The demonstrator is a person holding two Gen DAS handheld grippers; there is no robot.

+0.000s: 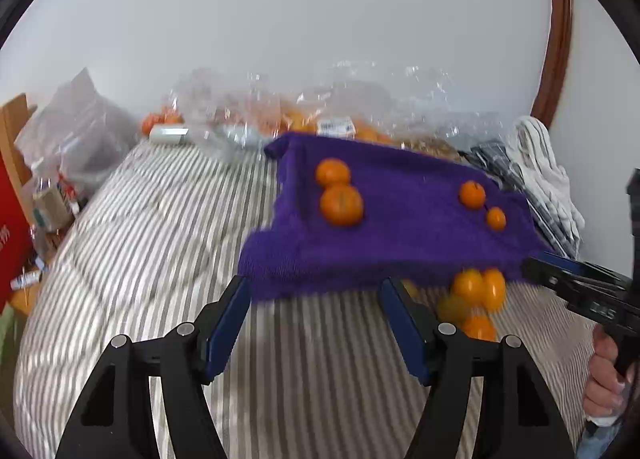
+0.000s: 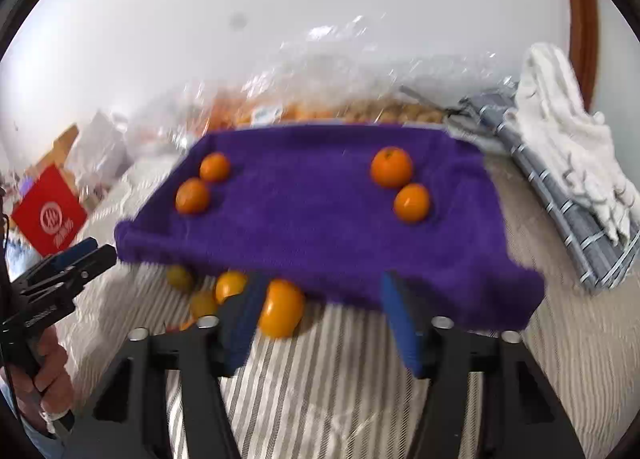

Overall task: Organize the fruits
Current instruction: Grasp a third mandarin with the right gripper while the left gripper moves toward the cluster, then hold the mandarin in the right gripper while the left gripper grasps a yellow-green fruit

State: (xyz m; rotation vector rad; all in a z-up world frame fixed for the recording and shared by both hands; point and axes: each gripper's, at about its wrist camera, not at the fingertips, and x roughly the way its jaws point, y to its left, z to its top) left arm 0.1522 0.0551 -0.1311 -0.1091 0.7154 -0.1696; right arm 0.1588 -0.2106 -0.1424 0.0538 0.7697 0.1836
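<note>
Both the left gripper (image 1: 314, 293) and right gripper (image 2: 320, 293) hang with jaws parted and empty just before the purple towel (image 2: 320, 215), which carries four oranges (image 2: 391, 167), with more fruit (image 2: 282, 309) against its near edge

**Two wrist fisheyes, both angled down at the bed**

Left wrist view looks forward and down from close over the striped bedspread (image 1: 160, 219), purple towel (image 1: 400, 219) right of centre. Right wrist view faces the same way, towel (image 2: 320, 219) centred, nearer. Shared: towel, oranges on it, plastic bags behind, white wall. Each sees the other gripper at its edge.
</note>
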